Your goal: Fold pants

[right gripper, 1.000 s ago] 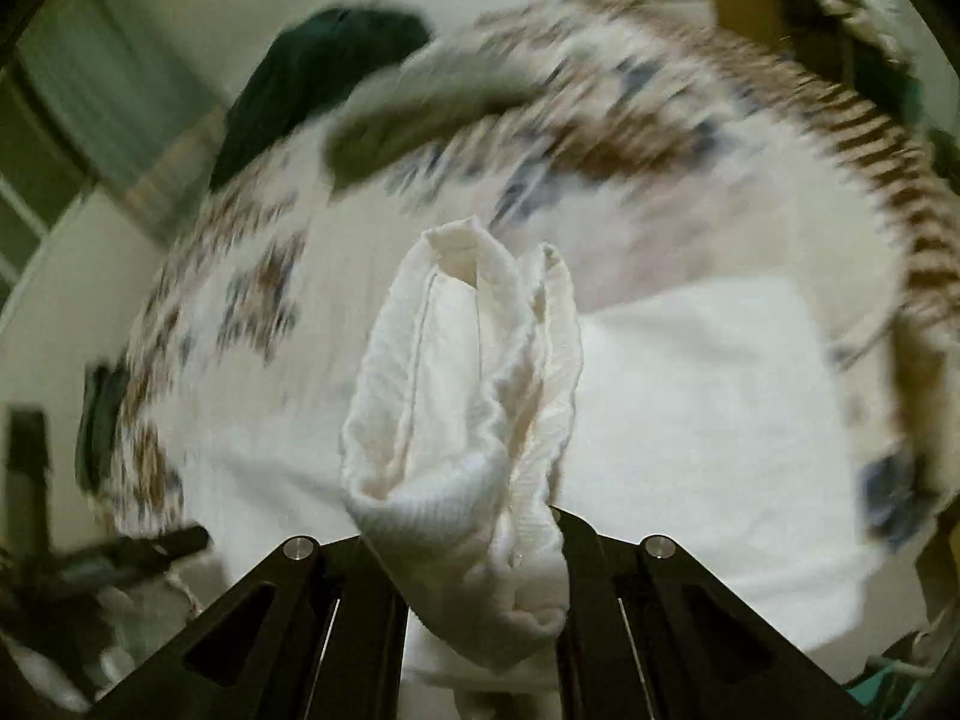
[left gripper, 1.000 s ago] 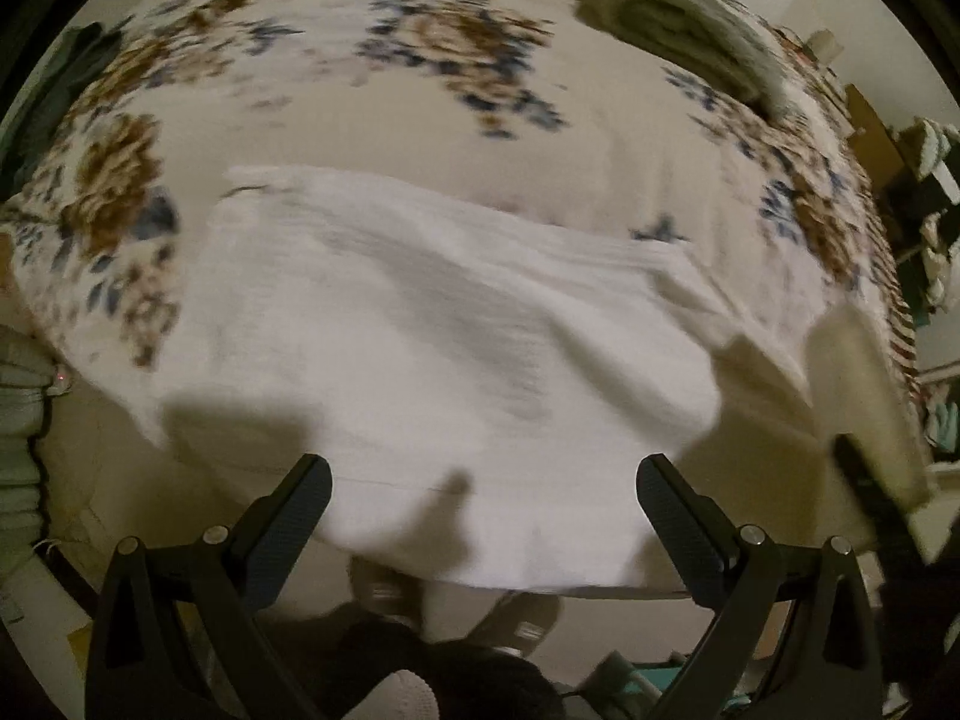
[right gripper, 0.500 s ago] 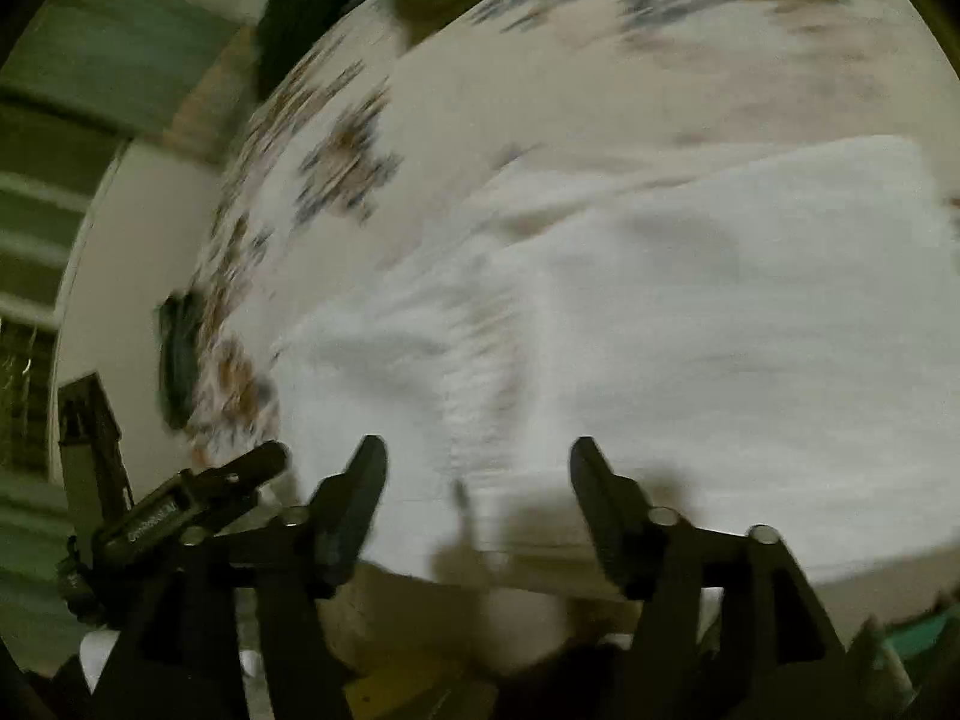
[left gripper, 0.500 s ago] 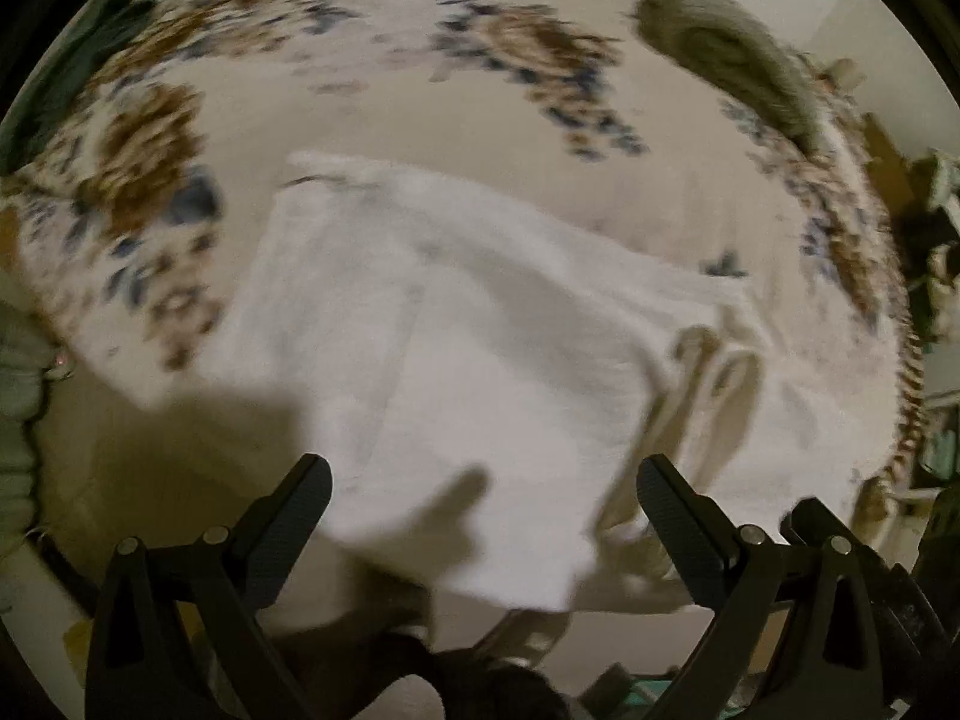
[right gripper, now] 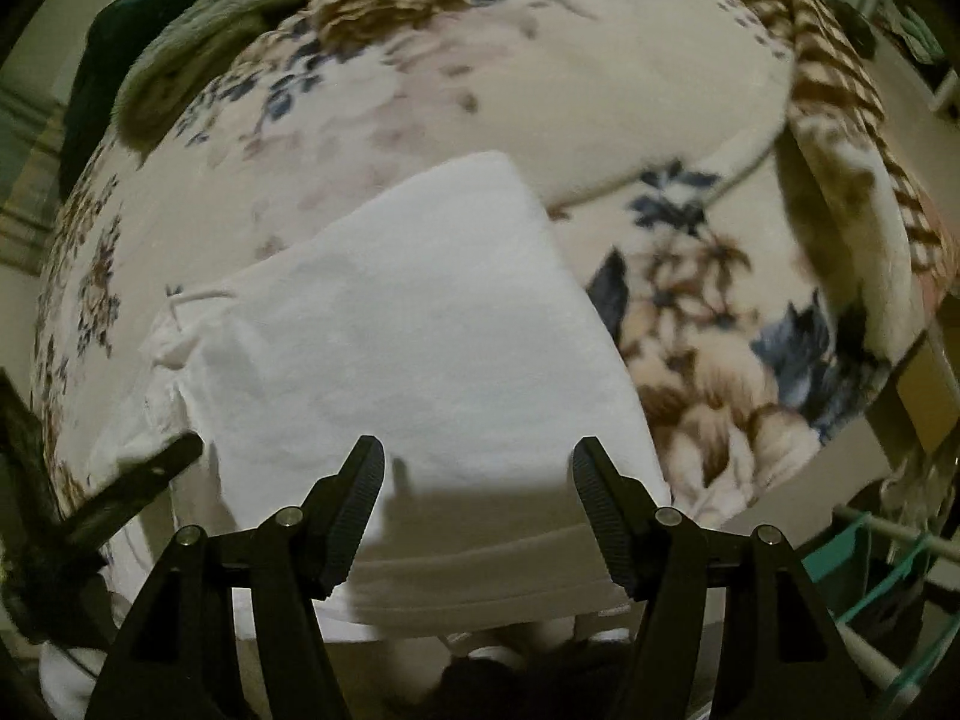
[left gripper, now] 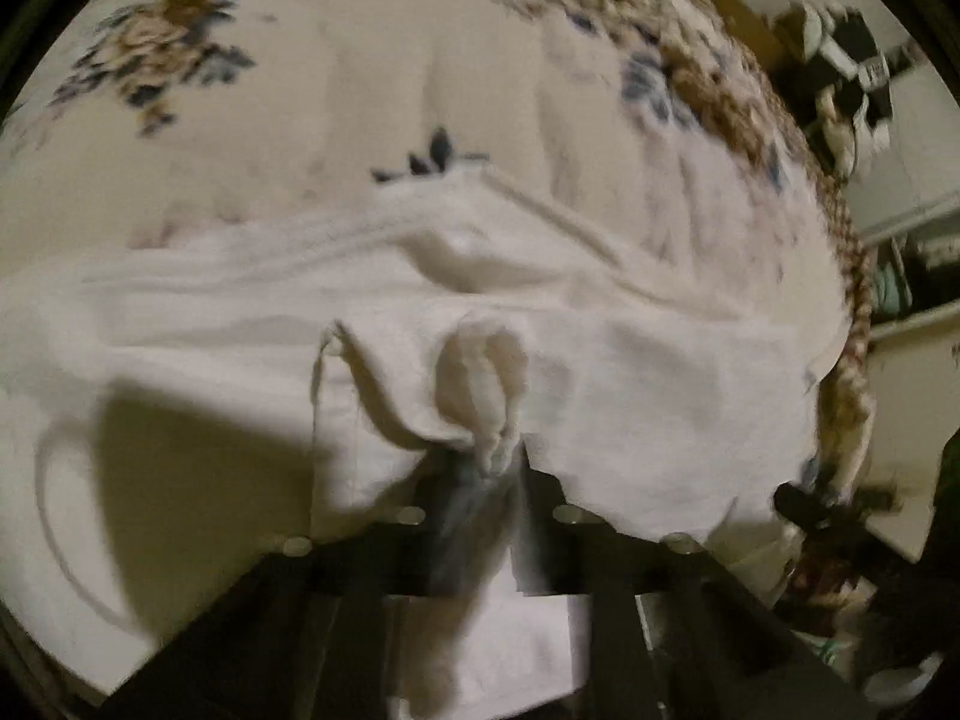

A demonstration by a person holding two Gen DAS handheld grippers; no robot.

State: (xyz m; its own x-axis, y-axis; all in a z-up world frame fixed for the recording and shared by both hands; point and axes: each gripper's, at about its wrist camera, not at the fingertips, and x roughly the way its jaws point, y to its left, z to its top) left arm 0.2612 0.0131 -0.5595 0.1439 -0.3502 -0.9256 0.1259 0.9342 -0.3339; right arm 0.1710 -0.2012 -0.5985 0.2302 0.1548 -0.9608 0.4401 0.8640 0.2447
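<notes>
Across the middle of both views, white pants (right gripper: 420, 354) lie on a bed covered by a floral blanket (right gripper: 600, 60). Seen from the right wrist, the pants form a fairly neat folded panel, its far corner pointing toward the upper centre of the frame and its near edge hanging over the side of the bed at the bottom. A loose bit of drawstring or seam sticks out at the panel's left side.

At lower centre of that frame, the right tool (right gripper: 477, 480) hovers just above the near edge with its jaws wide apart, holding nothing.

From the left wrist, the picture is blurred. At lower centre, the left tool (left gripper: 486, 480) has its jaws drawn together on a bunched pinch of the white fabric, which puckers up just above them. Cloth spreads to both sides and is rumpled toward the upper middle.

A grey-green garment (right gripper: 198, 42) rests at the upper left of the right view, well apart from the pants.

At least one fold looks done. Judging by the gathered edge, another fold or some smoothing is likely left.
</notes>
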